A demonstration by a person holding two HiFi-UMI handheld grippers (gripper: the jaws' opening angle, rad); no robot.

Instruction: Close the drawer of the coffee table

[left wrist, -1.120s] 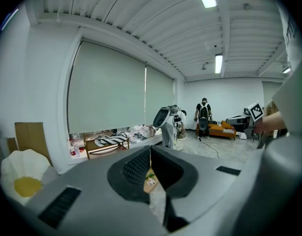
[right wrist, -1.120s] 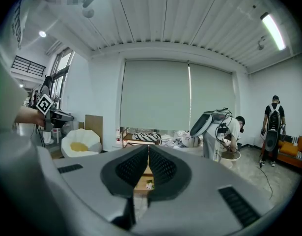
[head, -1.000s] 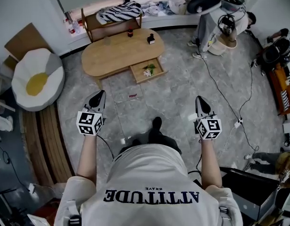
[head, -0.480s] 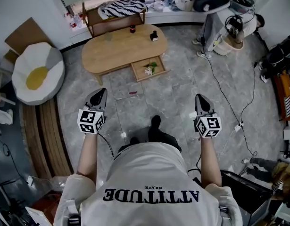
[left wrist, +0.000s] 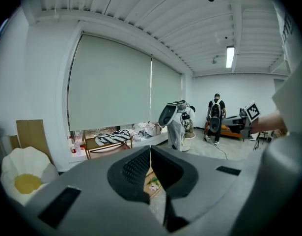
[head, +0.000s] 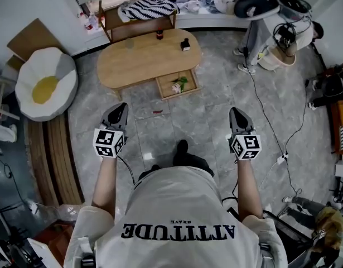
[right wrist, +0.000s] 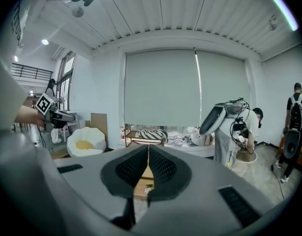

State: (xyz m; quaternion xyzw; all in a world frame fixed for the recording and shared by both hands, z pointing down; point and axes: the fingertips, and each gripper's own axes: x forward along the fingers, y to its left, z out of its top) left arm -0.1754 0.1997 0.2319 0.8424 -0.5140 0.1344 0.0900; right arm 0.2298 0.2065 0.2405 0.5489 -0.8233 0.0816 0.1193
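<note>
An oval wooden coffee table (head: 143, 57) stands ahead on the grey floor. Its drawer (head: 178, 84) is pulled out toward me, with a small flower sprig (head: 177, 85) lying inside. My left gripper (head: 119, 110) is shut and empty, held over bare floor well short of the table's left part. My right gripper (head: 235, 114) is also shut and empty, to the right of and below the drawer. In the left gripper view the drawer (left wrist: 153, 181) peeks out between the closed jaws. In the right gripper view a slice of the drawer (right wrist: 142, 185) shows below the closed jaws.
A fried-egg cushion (head: 44, 87) lies at the left. A wooden rack (head: 139, 20) with striped cloth stands behind the table. A small dark bottle (head: 185, 44) sits on the tabletop. A white robot (head: 266, 21) and cables (head: 269, 121) are at the right. A red scrap (head: 156, 112) lies on the floor.
Both grippers and I have advanced toward the coffee table, which now appears nearer and more central. Both grippers stayed shut.
</note>
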